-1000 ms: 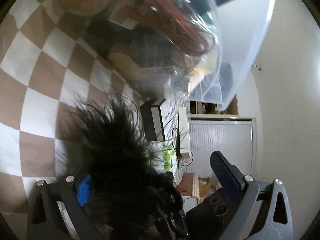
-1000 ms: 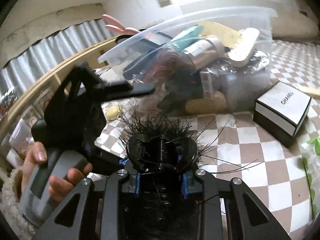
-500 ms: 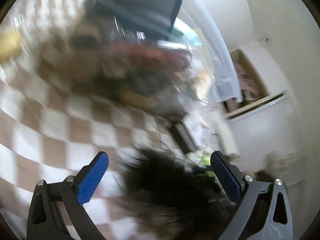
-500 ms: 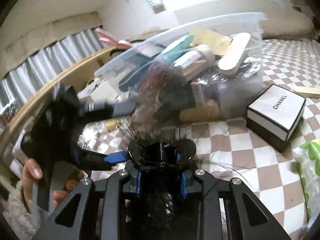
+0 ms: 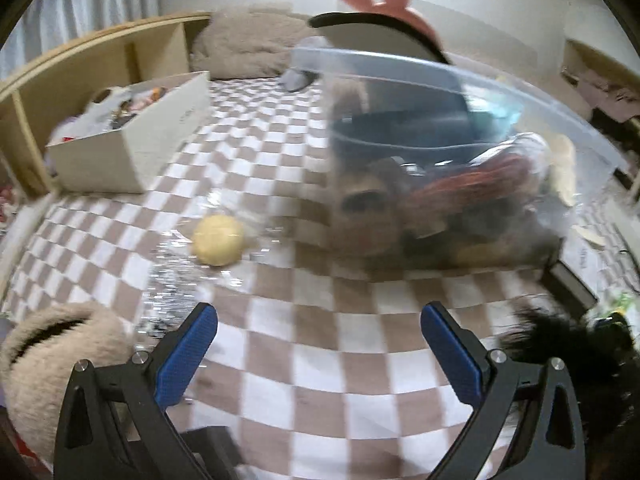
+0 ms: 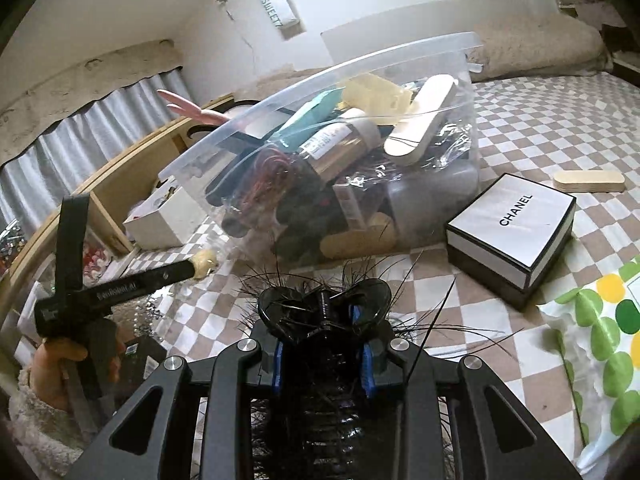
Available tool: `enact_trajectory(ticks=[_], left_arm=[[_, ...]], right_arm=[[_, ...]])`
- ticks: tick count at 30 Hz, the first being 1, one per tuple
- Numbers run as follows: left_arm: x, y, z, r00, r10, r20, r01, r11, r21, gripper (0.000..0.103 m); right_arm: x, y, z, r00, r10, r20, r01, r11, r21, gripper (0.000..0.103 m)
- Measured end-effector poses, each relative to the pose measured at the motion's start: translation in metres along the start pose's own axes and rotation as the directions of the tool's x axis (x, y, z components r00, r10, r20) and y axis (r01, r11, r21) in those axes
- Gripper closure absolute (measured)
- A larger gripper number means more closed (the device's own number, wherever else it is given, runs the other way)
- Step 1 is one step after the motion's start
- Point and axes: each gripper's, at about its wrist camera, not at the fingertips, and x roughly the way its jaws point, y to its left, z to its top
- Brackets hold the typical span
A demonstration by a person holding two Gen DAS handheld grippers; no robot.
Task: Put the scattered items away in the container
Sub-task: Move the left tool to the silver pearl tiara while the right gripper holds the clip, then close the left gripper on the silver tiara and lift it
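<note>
Container point(image 6: 400, 80) ahead of my right gripper point(image 6: 322, 320) is nearly full; that gripper clamps a feathered hair claw point(image 6: 324, 300), my left gripper point(image 5: 320, 344) gapes empty, box point(image 6: 512, 224) remains.

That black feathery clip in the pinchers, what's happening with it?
A person is tidying up with a gripper in each hand. The right gripper is clamped on the black feathery hair clip, just in front of the clear bin, which is already crammed. The left gripper is open and empty.
</note>
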Motion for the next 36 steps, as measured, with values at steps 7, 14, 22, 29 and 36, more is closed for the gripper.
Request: enact_trajectory(ticks=[7,14,22,29,36], left_arm=[[0.009,0.0,0.0,0.923,0.373,0.097,-0.384,0.913,0.139,0.0],[0.038,0.019,-0.008,0.885,0.465,0.023,-0.457,0.857,0.237,0.003],[0.062,0.038,-0.016,0.887,0.45,-0.1,-0.416,0.875,0.247,0.048],[0.044,0.031,-0.013,0.923,0.38,-0.056,-0.362,0.909,0.204,0.049],[0.029,0.015,-0.007,0.941,0.337,0.019,-0.333,0.921,0.2,0.049]], right_arm=[[0.003,-0.002,-0.001,1.0,0.013,-0.014,-0.013,1.0,0.013,0.074],[0.006,-0.003,-0.002,1.0,0.009,-0.026,-0.009,1.0,0.016,0.074],[0.008,-0.008,-0.004,0.999,-0.01,-0.033,0.011,0.999,0.032,0.074],[0.006,-0.01,-0.004,0.999,-0.019,-0.03,0.02,0.999,0.036,0.074],[0.005,-0.013,-0.004,0.999,-0.022,-0.028,0.024,0.998,0.052,0.074]])
